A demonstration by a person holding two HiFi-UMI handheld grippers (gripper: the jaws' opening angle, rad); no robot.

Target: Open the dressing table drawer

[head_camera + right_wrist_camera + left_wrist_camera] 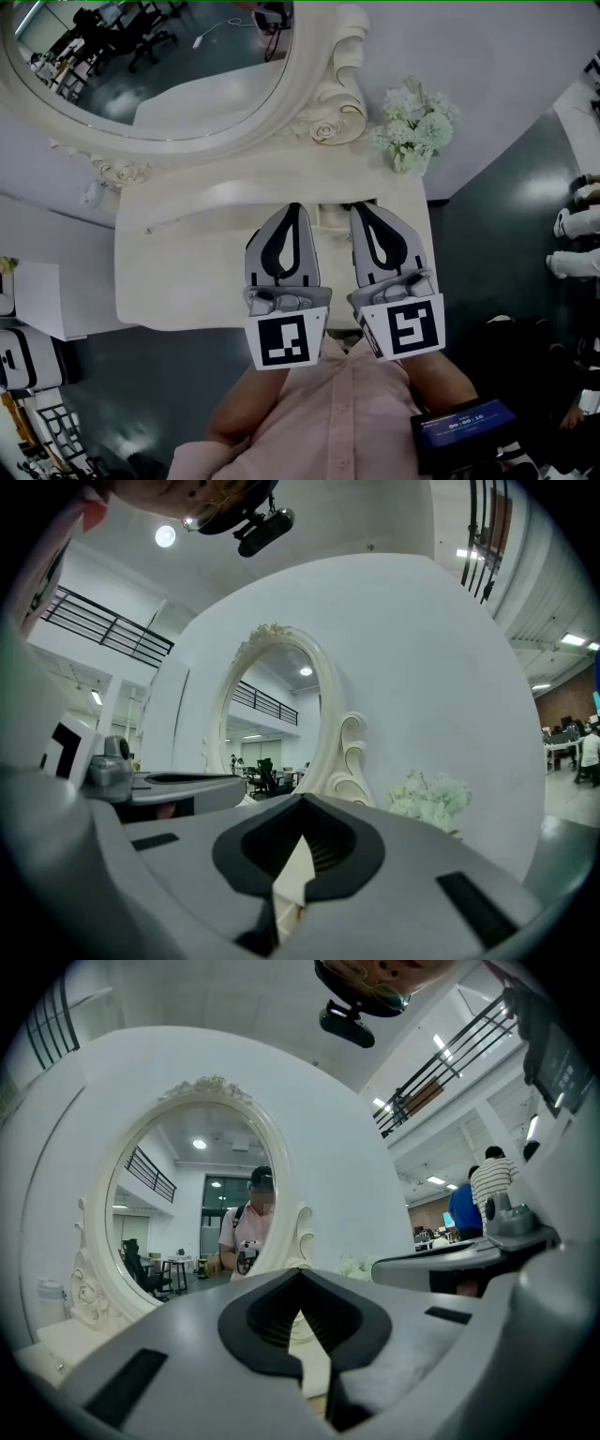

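The cream dressing table [187, 272] stands below me, with its oval mirror [159, 66] at the back. Its drawer front is hidden from every view. Both grippers hover side by side over the right half of the table top and point level toward the mirror. My left gripper [293, 208] is shut, tips together, with nothing between them. The right gripper [359, 208] is likewise shut and empty. The left gripper view has the left gripper [300, 1271] facing the mirror [187, 1213]. The right gripper view shows the right gripper [302, 799] aimed at the mirror's carved frame [342, 752].
White artificial flowers [412, 127] stand at the table's back right corner. A white cabinet [37, 300] sits to the left on the dark floor. A dark device with a blue screen [464, 427] hangs at my right hip. People [492, 1185] stand far off.
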